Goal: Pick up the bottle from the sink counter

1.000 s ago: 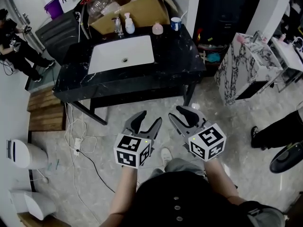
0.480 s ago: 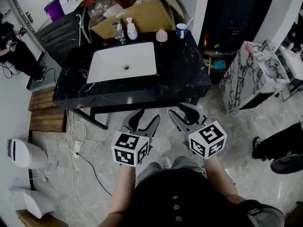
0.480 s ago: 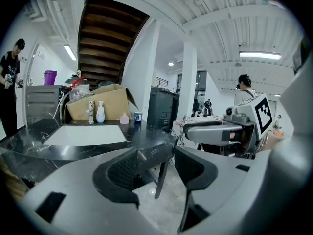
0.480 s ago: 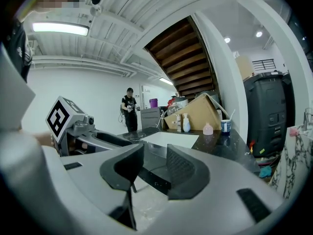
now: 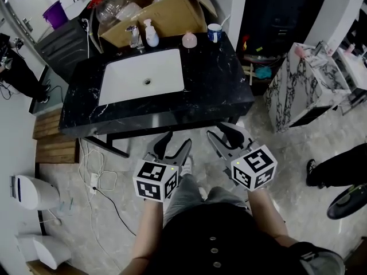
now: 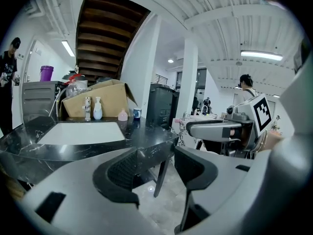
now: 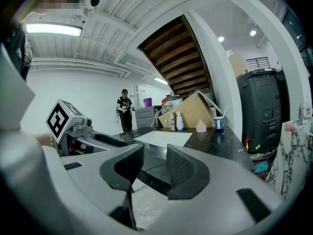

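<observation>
Left tongs [image 5: 176, 142], right tongs [image 5: 223, 135] advanced closer to sink counter [image 5: 215, 90].

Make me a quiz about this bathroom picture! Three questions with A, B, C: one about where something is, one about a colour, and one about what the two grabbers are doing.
1. Where does the white pump bottle stand?
A) on a chair
B) on the counter, beside the tap
C) on a bed

2. What colour is the small bottle between the pump bottle and the cup?
A) green
B) black
C) pink

3. How are the left gripper and the right gripper?
A) both open and empty
B) both shut on the cup
C) one holds the pump bottle

Answers:
1 B: it stands at the back of the black counter, right next to the tap.
2 C: the head view shows it pale pink.
3 A: each gripper view shows its jaws apart with nothing between them.
</observation>
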`<action>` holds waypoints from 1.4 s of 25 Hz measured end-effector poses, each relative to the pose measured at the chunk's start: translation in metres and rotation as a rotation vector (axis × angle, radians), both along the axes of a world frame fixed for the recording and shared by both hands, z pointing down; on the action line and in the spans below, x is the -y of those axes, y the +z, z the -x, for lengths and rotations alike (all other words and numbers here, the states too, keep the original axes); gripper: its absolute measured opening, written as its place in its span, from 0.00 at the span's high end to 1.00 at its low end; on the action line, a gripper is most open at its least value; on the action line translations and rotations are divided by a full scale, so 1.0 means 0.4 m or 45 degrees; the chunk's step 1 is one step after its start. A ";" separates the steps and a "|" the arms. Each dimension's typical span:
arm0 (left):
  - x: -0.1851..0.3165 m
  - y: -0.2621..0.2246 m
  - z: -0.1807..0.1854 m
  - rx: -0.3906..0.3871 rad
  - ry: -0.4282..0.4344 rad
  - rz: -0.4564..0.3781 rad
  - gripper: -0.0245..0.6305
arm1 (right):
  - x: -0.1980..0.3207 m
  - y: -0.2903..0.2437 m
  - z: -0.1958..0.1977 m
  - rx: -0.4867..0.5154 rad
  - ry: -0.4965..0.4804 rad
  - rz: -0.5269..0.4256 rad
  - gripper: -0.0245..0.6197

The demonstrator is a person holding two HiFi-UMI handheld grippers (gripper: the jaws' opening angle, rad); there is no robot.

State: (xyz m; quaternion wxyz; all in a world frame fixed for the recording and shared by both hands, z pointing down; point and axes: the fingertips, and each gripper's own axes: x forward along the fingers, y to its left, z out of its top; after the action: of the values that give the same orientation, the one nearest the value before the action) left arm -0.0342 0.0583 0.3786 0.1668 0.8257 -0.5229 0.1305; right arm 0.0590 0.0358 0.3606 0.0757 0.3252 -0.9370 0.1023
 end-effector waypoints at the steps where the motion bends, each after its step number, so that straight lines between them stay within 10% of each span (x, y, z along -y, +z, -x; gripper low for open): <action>1: 0.008 0.000 0.004 -0.001 -0.001 0.000 0.61 | 0.008 0.001 0.002 -0.004 -0.001 0.002 0.74; 35: 0.557 -0.065 0.190 -0.013 0.055 -0.095 0.61 | 0.503 0.012 0.143 -0.072 0.072 0.035 0.74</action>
State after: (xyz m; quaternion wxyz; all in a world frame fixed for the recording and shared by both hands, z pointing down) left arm -0.1101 -0.1647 0.3524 0.1357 0.8430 -0.5086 0.1104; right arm 0.0018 -0.1653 0.3654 0.1038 0.3531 -0.9235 0.1081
